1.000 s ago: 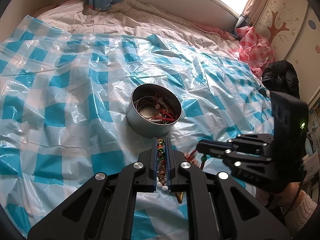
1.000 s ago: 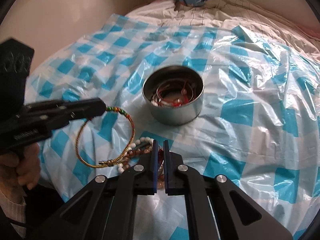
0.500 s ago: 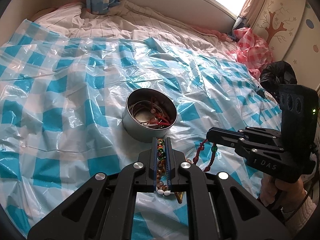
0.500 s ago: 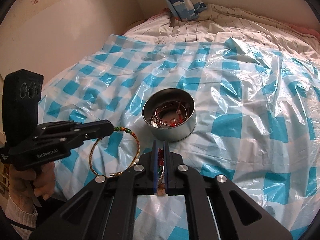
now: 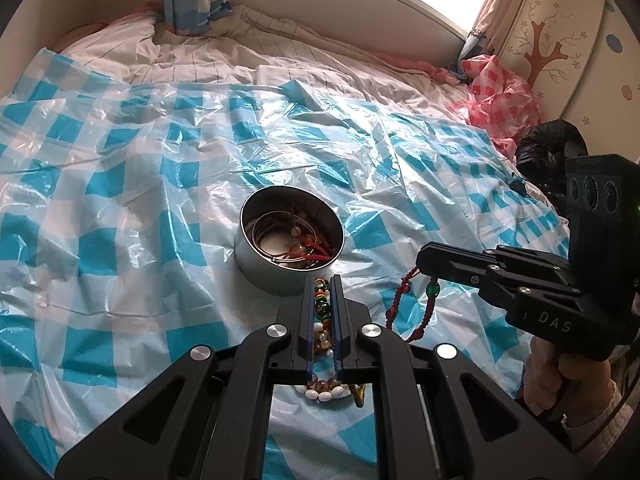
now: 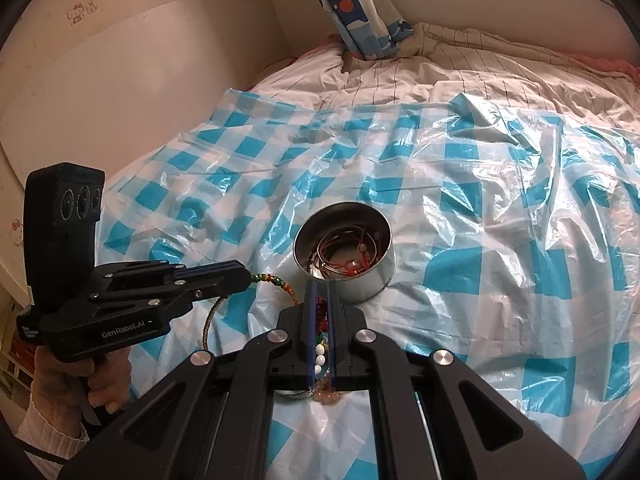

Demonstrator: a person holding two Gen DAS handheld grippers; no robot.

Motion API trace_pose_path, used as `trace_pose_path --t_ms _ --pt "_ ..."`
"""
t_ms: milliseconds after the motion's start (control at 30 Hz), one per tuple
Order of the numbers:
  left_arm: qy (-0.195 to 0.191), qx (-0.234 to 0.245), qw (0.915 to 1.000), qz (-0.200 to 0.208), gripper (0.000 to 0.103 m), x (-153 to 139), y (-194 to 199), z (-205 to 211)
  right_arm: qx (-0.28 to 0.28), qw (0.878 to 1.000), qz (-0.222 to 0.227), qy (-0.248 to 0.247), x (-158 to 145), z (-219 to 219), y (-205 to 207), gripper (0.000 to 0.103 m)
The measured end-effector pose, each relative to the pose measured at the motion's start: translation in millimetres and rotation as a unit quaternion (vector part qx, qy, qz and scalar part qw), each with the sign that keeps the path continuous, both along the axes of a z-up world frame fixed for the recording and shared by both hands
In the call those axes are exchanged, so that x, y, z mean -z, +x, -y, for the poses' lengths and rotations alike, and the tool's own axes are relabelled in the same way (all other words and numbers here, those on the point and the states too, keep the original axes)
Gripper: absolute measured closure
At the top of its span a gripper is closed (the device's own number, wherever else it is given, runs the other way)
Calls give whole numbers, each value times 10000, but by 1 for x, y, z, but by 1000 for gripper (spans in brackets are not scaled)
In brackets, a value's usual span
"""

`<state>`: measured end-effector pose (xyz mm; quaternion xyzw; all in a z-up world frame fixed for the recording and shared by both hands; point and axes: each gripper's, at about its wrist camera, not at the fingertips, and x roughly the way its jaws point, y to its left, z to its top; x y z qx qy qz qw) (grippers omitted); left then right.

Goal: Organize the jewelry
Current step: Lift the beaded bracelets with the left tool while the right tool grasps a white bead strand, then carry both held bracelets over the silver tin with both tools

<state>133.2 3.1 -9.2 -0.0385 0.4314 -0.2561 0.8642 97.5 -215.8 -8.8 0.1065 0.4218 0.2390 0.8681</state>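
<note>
Holding two bracelets up off the bed, one per hand. My left gripper (image 5: pixel 322 312) is clenched on a gold-cord bracelet (image 6: pixel 276 282) with green and red beads; my right gripper (image 6: pixel 320 320) is clamped on a red braided bracelet (image 5: pixel 404 304) with a green bead, its loop dangling just beside my left fingers. Straight ahead of both sets of fingers, near but apart, sits the round metal tin (image 5: pixel 280 276), already holding several bangles and red cords. Below and behind my fingertips a small pile of white and amber beads (image 5: pixel 324 390) lies on the checked plastic sheet (image 5: pixel 120 184). Judgement: partway through; some pieces are stowed, two are in hand, the pile is left. The left wrist view shows the red loop hanging whole; the right wrist view shows only a sliver of it between my fingers, but shows the gold loop in the open, which the left view squeezes into a strip.
</note>
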Motion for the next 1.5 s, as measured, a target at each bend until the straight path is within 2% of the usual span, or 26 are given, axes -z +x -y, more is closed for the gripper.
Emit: trace_pose_path --t_ms 700,1167,1500 --pt "-218 -3 9996 172 96 -9 11 2 117 9995 214 210 -9 -1 12 97" --pt "-508 -234 9978 342 96 -18 28 -4 323 9973 488 439 -17 4 29 97" --pt "-631 -368 9969 285 96 -10 36 -6 480 9954 618 551 -18 7 34 97"
